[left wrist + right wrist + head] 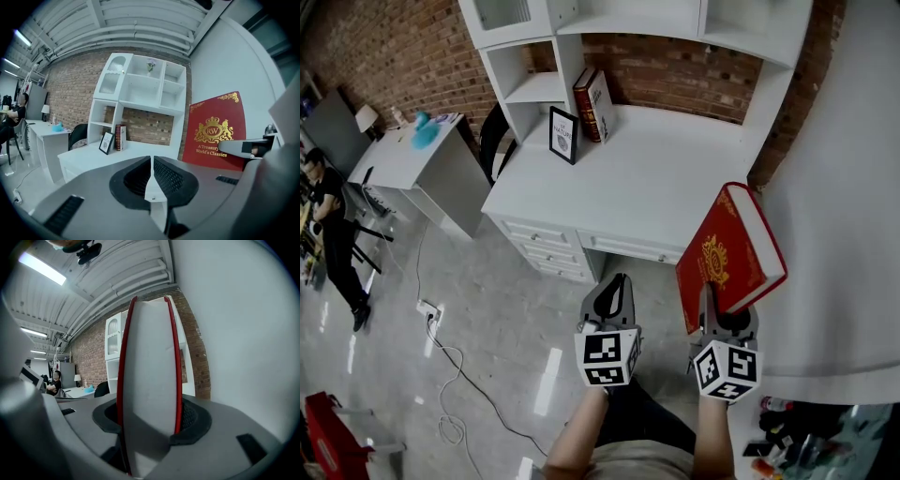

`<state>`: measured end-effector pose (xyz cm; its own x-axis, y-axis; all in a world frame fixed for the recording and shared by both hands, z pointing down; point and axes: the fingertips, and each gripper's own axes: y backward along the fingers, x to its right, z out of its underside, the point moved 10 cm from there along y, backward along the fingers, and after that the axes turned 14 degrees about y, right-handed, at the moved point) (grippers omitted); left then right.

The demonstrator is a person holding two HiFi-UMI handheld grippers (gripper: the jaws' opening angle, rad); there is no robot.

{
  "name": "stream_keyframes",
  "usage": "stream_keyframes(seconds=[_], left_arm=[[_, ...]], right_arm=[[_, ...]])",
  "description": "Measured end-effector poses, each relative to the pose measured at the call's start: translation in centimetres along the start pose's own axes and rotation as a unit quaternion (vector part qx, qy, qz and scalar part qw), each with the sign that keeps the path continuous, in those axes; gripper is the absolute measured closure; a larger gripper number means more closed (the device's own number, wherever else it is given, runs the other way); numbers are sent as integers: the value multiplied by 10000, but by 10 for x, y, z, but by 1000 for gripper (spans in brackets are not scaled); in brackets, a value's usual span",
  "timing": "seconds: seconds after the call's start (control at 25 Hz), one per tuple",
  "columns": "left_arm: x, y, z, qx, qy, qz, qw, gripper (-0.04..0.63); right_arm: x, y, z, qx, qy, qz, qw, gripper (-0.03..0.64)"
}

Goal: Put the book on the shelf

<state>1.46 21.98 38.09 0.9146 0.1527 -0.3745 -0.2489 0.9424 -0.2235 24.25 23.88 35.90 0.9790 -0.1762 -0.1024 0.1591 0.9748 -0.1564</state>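
Carry leg: my right gripper [727, 314] clamps the red book [733, 251], left gripper [614, 292] pinched shut, empty. Next I must reach the shelf [534, 90] beside the standing books [592, 105].

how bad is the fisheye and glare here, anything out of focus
Head view: mild bending, light streaks glare on the glossy floor. Left gripper view: strong fisheye, dark corners, red book sharp. Right gripper view: same fisheye, red book looms close, its pages blank.

We see two grippers, left gripper [616, 281] and right gripper [729, 306]; three books, red book [729, 251] in right gripper, two books [598, 105] ahead; one frame [563, 134].
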Motion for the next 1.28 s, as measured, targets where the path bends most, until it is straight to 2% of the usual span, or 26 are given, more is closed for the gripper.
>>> stream_keyframes(seconds=[0.36,0.8,1.28], left_arm=[[-24,-57,-15,-46,37,-50,10000,563],[-70,-154,-60,-69,34,109,9999,563],[-123,-238,-97,-176,103,43,9998,563]], right_arm=[[0,-61,-1,-68,4,-15,10000,371],[-15,-169,-22,-56,4,94,9999,371],[-28,-275,-36,-163,-7,176,9997,371]])
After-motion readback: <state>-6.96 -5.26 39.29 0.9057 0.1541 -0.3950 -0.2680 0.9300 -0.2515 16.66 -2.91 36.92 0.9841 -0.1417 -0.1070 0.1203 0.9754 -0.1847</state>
